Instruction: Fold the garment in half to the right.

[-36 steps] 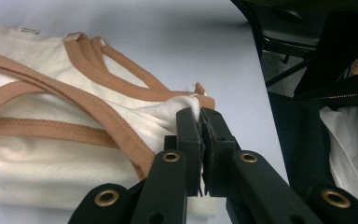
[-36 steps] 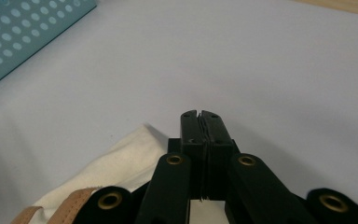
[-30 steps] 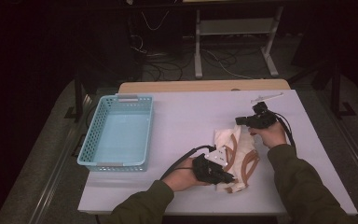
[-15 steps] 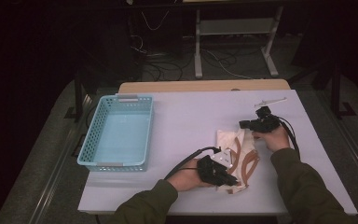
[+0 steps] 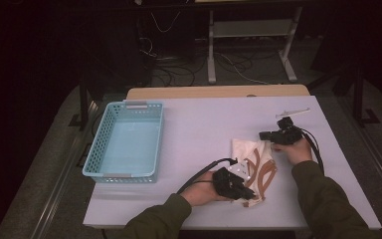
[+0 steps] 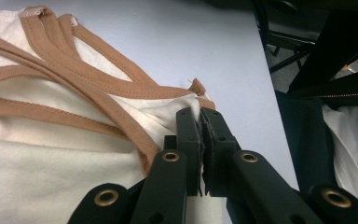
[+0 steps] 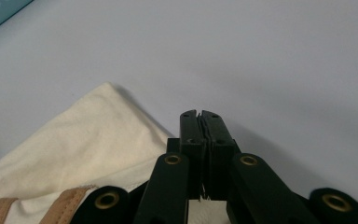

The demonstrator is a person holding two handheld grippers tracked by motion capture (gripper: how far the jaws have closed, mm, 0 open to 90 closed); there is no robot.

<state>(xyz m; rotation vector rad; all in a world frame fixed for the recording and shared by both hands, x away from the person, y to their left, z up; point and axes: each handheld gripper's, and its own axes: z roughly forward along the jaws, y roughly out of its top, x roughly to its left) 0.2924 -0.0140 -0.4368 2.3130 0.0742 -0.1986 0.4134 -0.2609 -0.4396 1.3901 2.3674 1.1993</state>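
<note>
A cream garment [image 5: 256, 164] with brown trim lies bunched on the white table [image 5: 204, 119], near its front right. My left gripper [image 5: 251, 196] is at the garment's near end. In the left gripper view its jaws [image 6: 200, 114] are shut on a fold of the garment [image 6: 51, 163] beside a brown strap. My right gripper [image 5: 263, 135] is low at the garment's far right corner. In the right gripper view its jaws [image 7: 200, 114] are pressed together, and the garment's [image 7: 88, 149] plain edge runs in under them from the left.
A light blue plastic basket [image 5: 124, 175] stands on the left half of the table. A thin white stick [image 5: 292, 112] lies near the far right edge. A wooden board [image 5: 219, 92] borders the table's far side. Cables and a metal stand are on the dark floor beyond.
My right gripper has sunk a little and shifted toward the near right, staying shut. The left gripper and the garment's near end have stayed put.
</note>
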